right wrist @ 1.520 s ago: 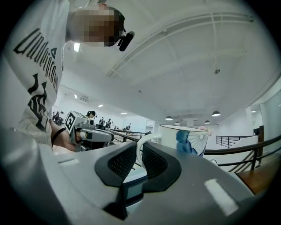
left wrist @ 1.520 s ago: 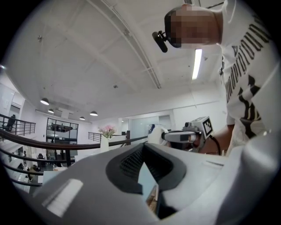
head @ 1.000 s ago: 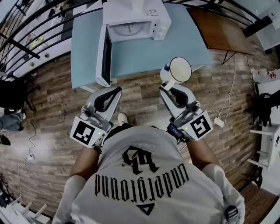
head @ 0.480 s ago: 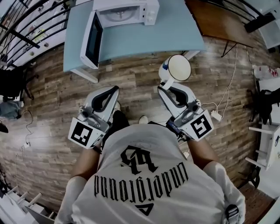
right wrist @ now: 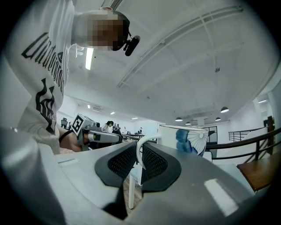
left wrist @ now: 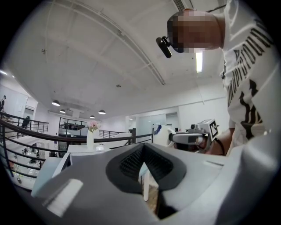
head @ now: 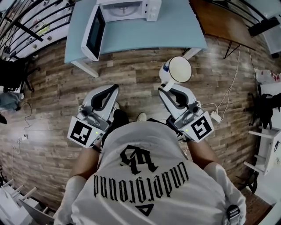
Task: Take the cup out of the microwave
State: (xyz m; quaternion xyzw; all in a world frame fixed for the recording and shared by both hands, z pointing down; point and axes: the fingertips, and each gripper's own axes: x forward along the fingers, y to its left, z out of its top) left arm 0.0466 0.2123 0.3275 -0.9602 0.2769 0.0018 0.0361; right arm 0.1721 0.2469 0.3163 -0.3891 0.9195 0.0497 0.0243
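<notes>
The white microwave (head: 127,9) stands on the light blue table (head: 175,30) at the top of the head view, its door (head: 93,33) swung open to the left and nothing on its turntable. My right gripper (head: 166,88) is shut on the handle (right wrist: 141,147) of a white cup with a blue pattern (head: 178,70), holding it upright over the wooden floor, clear of the table's front edge. In the right gripper view the cup (right wrist: 189,138) sits just beyond my right gripper (right wrist: 139,151). My left gripper (head: 113,89) is level beside it, jaws shut and empty; the left gripper (left wrist: 143,151) shows the same.
A brown table (head: 224,22) adjoins the blue one at the right. A black railing (head: 30,26) runs along the upper left. Cables and a power strip (head: 216,116) lie on the floor at the right, near a white shelf (head: 268,145).
The table and microwave have slid up and away in the head view as the person backed off. Both grippers and the cup came back with them, the cup now over the floor.
</notes>
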